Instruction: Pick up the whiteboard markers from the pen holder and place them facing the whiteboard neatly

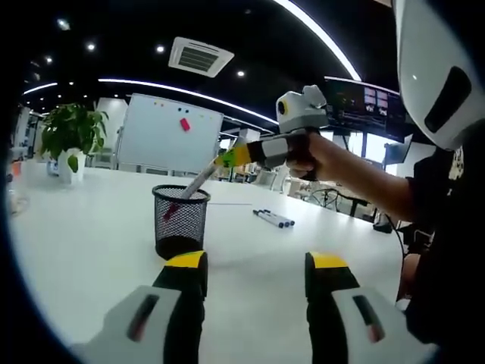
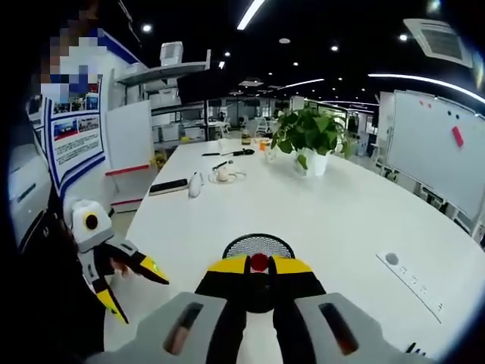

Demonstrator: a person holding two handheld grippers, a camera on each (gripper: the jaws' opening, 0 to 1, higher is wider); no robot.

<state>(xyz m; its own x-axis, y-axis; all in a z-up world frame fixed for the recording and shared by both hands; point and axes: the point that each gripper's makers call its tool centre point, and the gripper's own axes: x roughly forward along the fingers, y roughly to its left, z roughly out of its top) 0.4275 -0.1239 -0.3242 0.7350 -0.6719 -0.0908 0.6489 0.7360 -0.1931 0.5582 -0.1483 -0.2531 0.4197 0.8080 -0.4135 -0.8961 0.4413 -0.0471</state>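
Observation:
A black mesh pen holder (image 1: pixel 180 220) stands on the white table (image 1: pixel 91 250), just beyond my left gripper (image 1: pixel 256 264), whose jaws are open and empty. My right gripper (image 1: pixel 229 158) reaches in from the right, shut on a grey marker (image 1: pixel 198 182) that slants with its lower end inside the holder. In the right gripper view, my right gripper (image 2: pixel 259 264) pinches the marker's red end (image 2: pixel 259 262) directly over the pen holder (image 2: pixel 258 244). The left gripper (image 2: pixel 135 290) is open at the lower left. Two or three markers (image 1: pixel 273 219) lie side by side on the table.
A whiteboard (image 1: pixel 170 135) stands behind the table's far edge and shows again as the whiteboard (image 2: pixel 439 144) on the right. A potted plant (image 1: pixel 72 136) sits at the far left; small items (image 2: pixel 220 173) lie beyond the plant (image 2: pixel 307 133). A person's arm (image 1: pixel 356 178) crosses the right.

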